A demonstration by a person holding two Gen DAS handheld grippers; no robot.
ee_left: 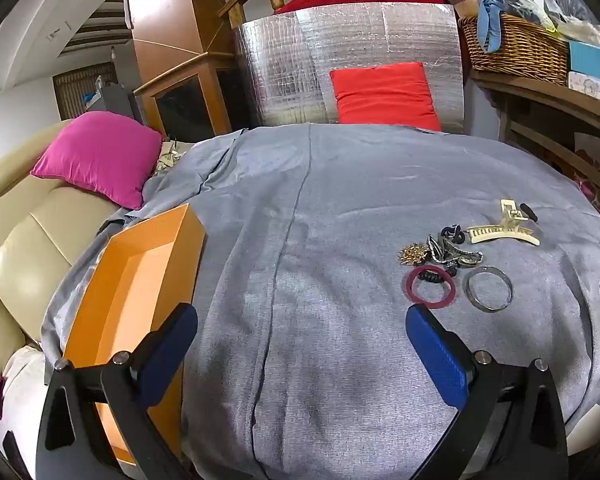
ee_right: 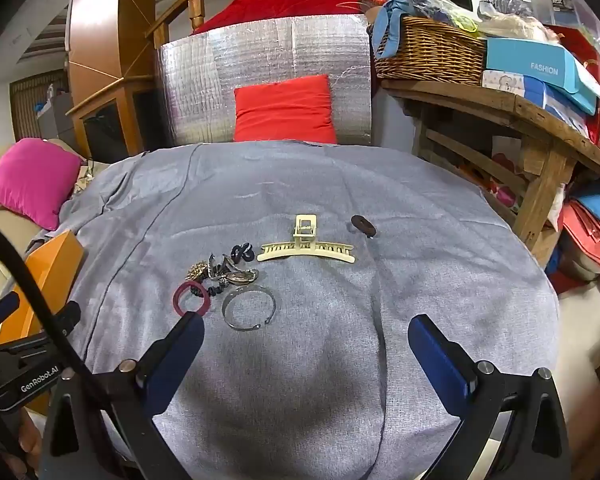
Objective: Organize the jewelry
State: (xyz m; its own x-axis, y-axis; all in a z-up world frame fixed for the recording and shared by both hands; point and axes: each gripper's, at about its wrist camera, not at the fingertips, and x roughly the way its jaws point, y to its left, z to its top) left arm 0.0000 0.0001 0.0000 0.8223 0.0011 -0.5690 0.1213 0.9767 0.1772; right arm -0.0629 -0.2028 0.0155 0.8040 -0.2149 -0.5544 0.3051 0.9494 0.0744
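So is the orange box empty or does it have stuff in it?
Empty, as far as shows. The orange box has a bare floor; its near end is hidden behind the left jaws. The jewelry lies on the grey cloth.

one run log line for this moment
phase: pre-grasp | left gripper: open, empty | right gripper: open, empty | jewelry pile: on grey cloth | orange box: empty

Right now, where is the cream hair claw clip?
In the right wrist view, the cream hair claw clip lies on the grey cloth, beyond the silver bangle.

Orange box (ee_left: pixel 140 280), grey cloth (ee_left: pixel 320 220), maroon bangle (ee_left: pixel 430 284), cream hair claw (ee_right: pixel 306 246).
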